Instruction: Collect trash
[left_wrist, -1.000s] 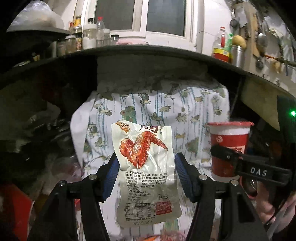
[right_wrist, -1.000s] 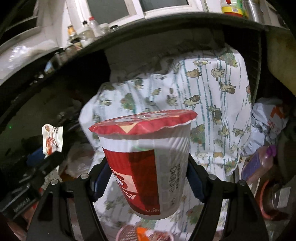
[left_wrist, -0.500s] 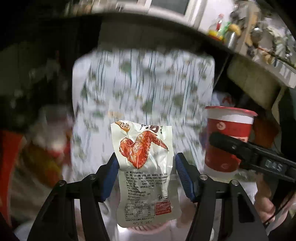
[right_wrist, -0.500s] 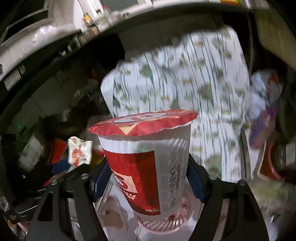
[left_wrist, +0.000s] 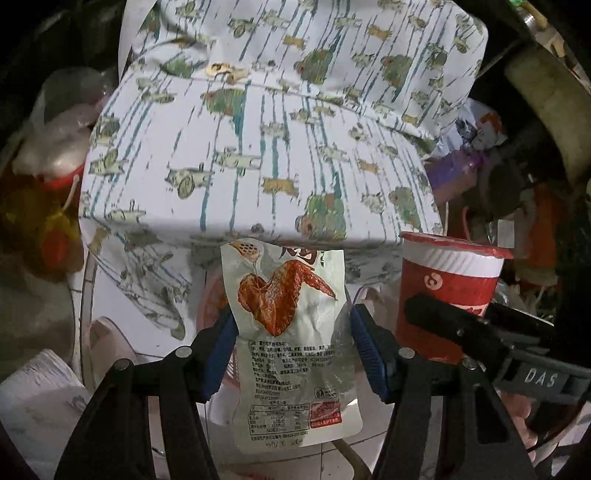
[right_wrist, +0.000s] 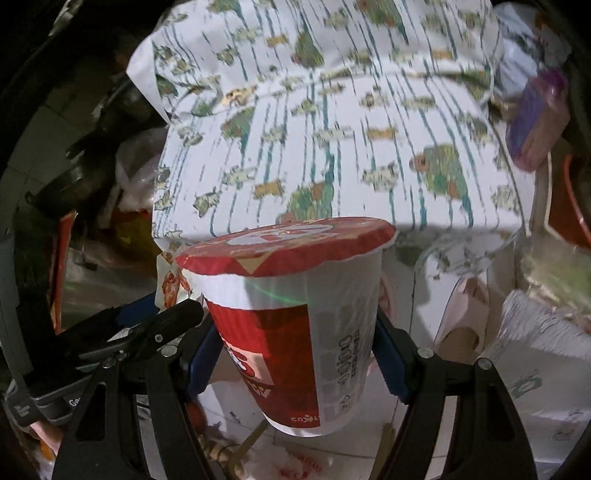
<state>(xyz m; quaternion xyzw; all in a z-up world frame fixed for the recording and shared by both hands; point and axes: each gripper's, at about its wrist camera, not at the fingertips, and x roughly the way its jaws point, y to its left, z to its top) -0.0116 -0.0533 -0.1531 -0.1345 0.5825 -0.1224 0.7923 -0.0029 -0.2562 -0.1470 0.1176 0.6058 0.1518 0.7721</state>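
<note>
Left gripper pinched a snack packet while right gripper clamped a red cup above patterned cloth.

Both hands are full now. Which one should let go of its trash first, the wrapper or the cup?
Probably left. The left gripper holds the light wrapper directly over the pink basket; the right gripper holds the cup alongside.

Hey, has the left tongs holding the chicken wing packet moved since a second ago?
Yes. The left tongs and chicken wing packet dropped downward: the shelf and window left view, and the patterned cloth now sits above them.
</note>
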